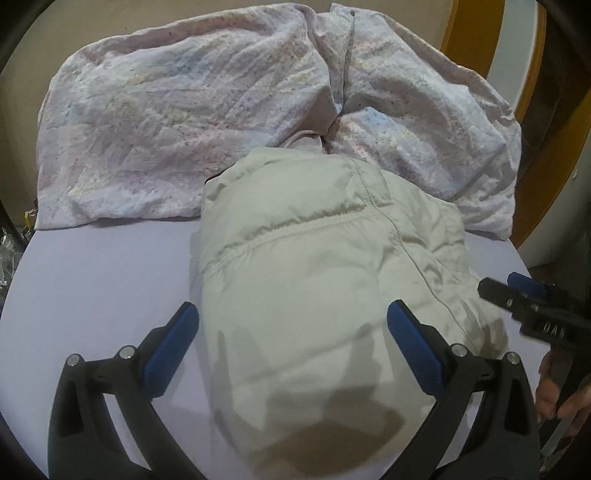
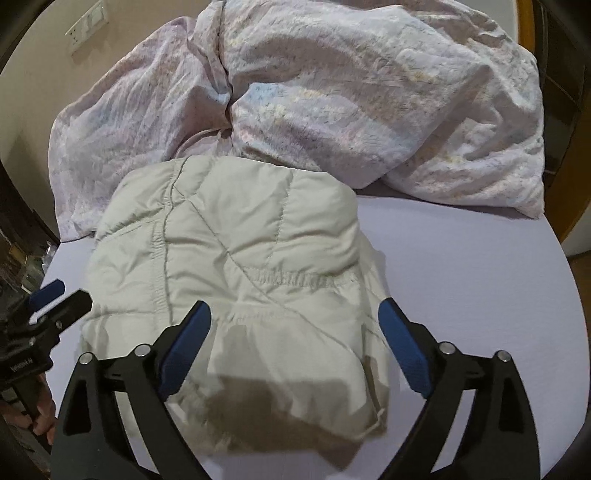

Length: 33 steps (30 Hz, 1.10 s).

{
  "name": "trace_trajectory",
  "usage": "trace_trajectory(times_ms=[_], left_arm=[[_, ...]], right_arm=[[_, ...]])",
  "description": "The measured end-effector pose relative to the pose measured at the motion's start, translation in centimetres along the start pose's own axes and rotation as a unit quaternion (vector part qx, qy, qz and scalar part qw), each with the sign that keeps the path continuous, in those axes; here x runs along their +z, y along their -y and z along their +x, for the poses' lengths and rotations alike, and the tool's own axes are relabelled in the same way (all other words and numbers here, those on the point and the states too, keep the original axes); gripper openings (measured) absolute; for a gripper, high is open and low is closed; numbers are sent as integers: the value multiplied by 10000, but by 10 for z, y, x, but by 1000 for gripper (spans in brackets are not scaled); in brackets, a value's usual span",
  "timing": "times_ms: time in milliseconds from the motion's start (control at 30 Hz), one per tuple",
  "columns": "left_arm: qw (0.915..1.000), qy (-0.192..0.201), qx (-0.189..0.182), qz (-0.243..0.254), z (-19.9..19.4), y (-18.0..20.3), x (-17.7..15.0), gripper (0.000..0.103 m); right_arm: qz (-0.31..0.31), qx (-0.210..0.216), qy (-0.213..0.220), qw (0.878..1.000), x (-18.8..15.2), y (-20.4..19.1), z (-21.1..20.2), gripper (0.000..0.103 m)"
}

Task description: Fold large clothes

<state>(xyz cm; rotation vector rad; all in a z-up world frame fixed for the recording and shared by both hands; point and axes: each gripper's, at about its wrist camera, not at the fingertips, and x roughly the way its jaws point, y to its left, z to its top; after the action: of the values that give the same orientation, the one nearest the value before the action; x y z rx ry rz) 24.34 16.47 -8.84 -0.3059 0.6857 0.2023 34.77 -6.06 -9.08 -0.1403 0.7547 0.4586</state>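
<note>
Blue-padded fingers (image 1: 177,347) of the left gripper (image 1: 291,347) are filling the bottom of the left wrist view, standing wide apart and gripping nothing, with the near end of a cream quilted jacket (image 1: 317,280) showing between them. Whether the pads are touching the fabric cannot be told. That jacket is lying folded into a compact bundle on a pale lilac bed sheet (image 1: 92,280), its stitched seams and a gathered elastic band facing up, its near end reaching toward the bed's front edge and its far end lying against a crumpled pastel-patterned duvet (image 1: 166,122) that is heaped across the far side of the bed. In the right wrist view the right gripper (image 2: 295,347) is likewise spread open and holding nothing, its blue pads (image 2: 404,350) showing on either side of the jacket's (image 2: 236,258) near end; the bare sheet (image 2: 480,277) is stretching away toward the bed's right edge, and the duvet (image 2: 369,103) is bunching up behind. Each gripper is showing at the margin of the other's view: the right one (image 1: 532,302) at the right edge, with a hand (image 1: 557,395) below it, and the left one (image 2: 48,306) at the left edge, just beside the jacket's left side. A wall socket plate (image 2: 86,27) is sitting on the beige wall beyond the bed's far left corner.
</note>
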Motion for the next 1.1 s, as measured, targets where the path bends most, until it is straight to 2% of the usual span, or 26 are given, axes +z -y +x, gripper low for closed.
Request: trace_trajectory(times_ms=[167,400,567,800,1100], left_arm=[[10000,-40,-14,53,-31,4,-12,101],[9999,-122,-8,1,-69,9,-27,101],[9997,-231,-51,10,-91,18,-39,101],[9994,-333,-80,1,-115,28,-54,101],[9986,-493,-131,-100,-130,34,-73,101]], right_arm=[[105,4,-189,9998,-11,-4,-22,96],[-238,-66,-326,9992,-36,-15,-47,96],[-166,89,-526,9984,-51,-17,-57,96],[-141,398,-914,9949,-73,-27,-68,96],[-251,490,-1116,9922,-89,-34,-88,96]])
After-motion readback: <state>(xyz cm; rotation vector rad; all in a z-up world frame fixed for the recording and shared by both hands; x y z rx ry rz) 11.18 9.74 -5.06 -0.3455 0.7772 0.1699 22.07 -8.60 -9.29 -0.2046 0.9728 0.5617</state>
